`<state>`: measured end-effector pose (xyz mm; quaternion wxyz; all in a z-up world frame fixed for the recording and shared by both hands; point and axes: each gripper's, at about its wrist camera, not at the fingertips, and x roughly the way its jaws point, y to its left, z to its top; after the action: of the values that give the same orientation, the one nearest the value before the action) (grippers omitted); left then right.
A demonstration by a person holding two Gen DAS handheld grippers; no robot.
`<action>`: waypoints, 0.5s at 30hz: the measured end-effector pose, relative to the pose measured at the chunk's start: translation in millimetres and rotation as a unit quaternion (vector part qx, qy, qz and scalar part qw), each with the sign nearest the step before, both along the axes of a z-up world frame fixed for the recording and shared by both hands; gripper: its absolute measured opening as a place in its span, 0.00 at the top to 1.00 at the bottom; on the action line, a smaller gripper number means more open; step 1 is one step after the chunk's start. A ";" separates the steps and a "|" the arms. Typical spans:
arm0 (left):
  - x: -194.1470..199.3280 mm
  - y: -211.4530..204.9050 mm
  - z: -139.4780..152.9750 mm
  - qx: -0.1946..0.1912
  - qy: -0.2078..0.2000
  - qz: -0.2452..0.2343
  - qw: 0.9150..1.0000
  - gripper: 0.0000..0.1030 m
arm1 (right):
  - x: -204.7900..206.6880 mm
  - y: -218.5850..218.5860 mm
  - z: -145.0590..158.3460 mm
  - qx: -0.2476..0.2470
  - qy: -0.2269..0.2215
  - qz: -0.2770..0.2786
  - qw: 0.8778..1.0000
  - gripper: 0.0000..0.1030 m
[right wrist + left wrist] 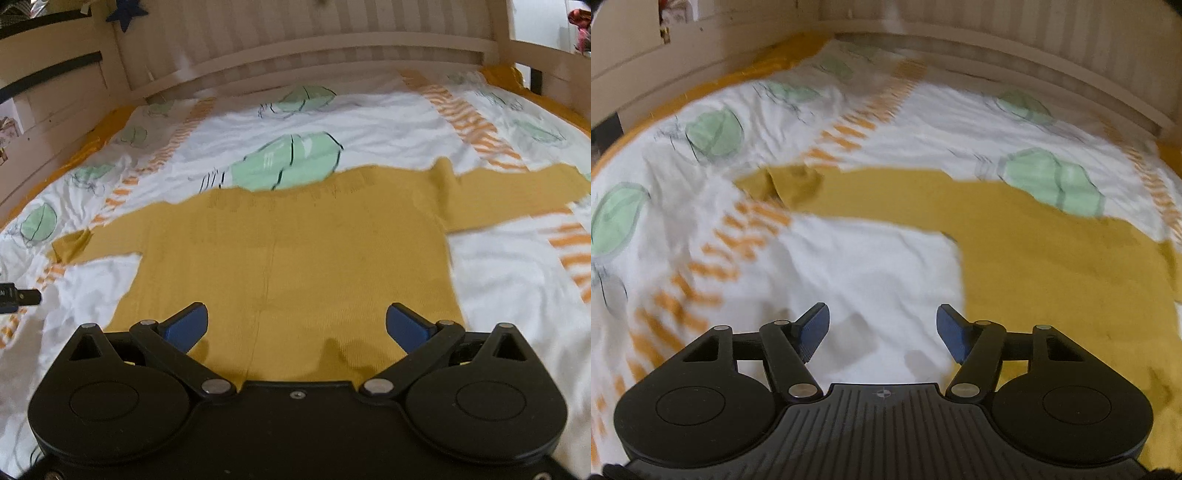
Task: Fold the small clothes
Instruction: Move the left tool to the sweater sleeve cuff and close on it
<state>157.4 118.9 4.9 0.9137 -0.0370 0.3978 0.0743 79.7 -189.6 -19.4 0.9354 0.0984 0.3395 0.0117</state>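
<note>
I see a bed [369, 122] covered by a white quilt [498, 295] printed with pale green shapes and bands of orange stripes. A mustard-yellow sheet [92, 140] shows along its edges beside the pale wooden bed frame [295, 44]. Lying flat on the quilt is a small mustard-yellow sweater [295, 251], sleeves spread out to either side. The cuff of one sleeve [790, 184] is turned over on itself. In the left wrist view I see the same sweater [1052, 266] stretching across the quilt [868, 273].
</note>
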 end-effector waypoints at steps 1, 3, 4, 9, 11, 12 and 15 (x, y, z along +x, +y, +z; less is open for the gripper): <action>8.0 5.1 1.0 0.004 -0.003 0.003 1.000 0.39 | 7.1 -0.6 0.0 -0.002 -0.004 0.002 1.000 0.01; 25.7 16.9 4.4 0.013 -0.012 0.011 1.000 0.39 | 22.1 -2.6 0.4 -0.006 -0.012 0.004 1.000 0.01; 34.3 22.7 5.9 0.014 -0.016 0.015 1.000 0.39 | 29.6 -3.7 0.7 -0.007 -0.015 0.005 1.000 0.01; 81.1 60.0 6.5 0.000 -0.034 0.046 0.998 0.39 | 65.6 -12.1 -1.8 -0.001 -0.028 0.009 1.000 0.01; 99.9 75.6 3.7 0.002 -0.037 0.064 0.997 0.39 | 79.3 -15.3 -5.5 -0.005 -0.037 0.010 0.999 0.01; 106.7 82.2 2.6 0.008 -0.040 0.076 0.996 0.39 | 85.5 -16.0 -8.0 -0.012 -0.038 0.008 0.999 0.01; 127.3 103.2 -1.0 0.020 -0.047 0.109 0.993 0.39 | 104.6 -21.7 -20.7 -0.028 -0.030 -0.004 0.999 0.01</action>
<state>284.7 222.1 4.0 0.9184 -0.0651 0.3464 0.1795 184.3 -211.2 -40.1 0.9475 0.0735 0.3113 0.0013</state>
